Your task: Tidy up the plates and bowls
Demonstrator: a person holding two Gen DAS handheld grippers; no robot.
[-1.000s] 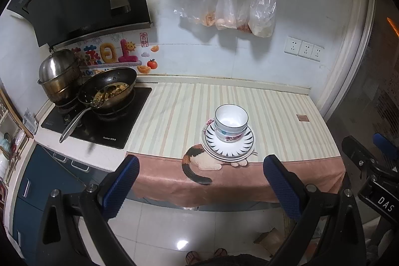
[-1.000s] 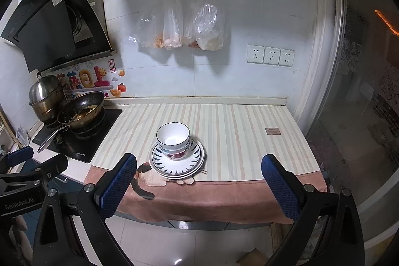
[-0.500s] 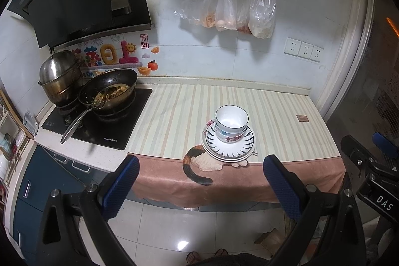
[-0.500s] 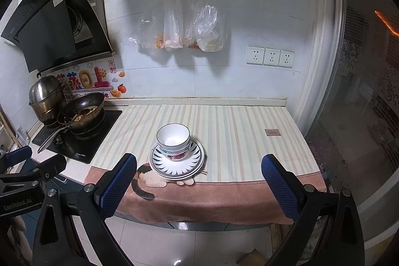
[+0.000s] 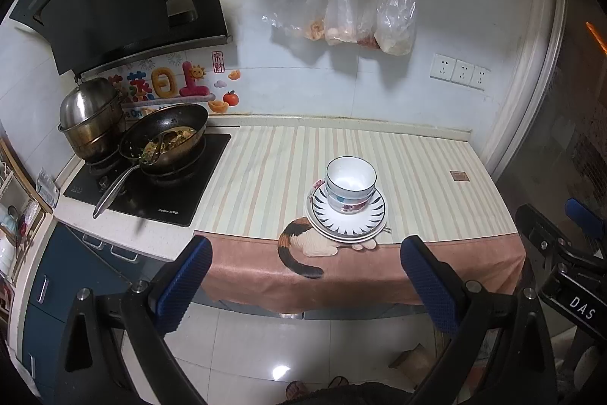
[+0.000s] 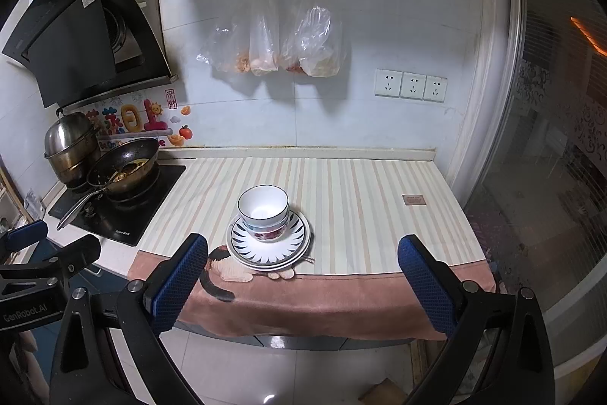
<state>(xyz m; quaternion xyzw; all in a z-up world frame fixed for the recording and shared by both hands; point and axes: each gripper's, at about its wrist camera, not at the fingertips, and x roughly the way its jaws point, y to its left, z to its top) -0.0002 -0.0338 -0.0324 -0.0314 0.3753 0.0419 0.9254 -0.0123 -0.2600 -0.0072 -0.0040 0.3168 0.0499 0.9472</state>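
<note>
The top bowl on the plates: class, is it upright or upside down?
Upright. The top bowl shows its open white inside, sitting in a floral bowl on the stacked plates.

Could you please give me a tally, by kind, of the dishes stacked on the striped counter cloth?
Bowls: 2, nested, the white one with a blue rim inside a floral one.
Plates: 2 clearly visible, stacked under the bowls; a further rim may be hidden.
Total: 4 dishes, in one stack near the counter's front edge. Both tools are open and hold nothing.

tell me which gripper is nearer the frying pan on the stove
Left. The left gripper hangs off the counter's front edge on the frying pan side; the right gripper is farther along, away from it.
</note>
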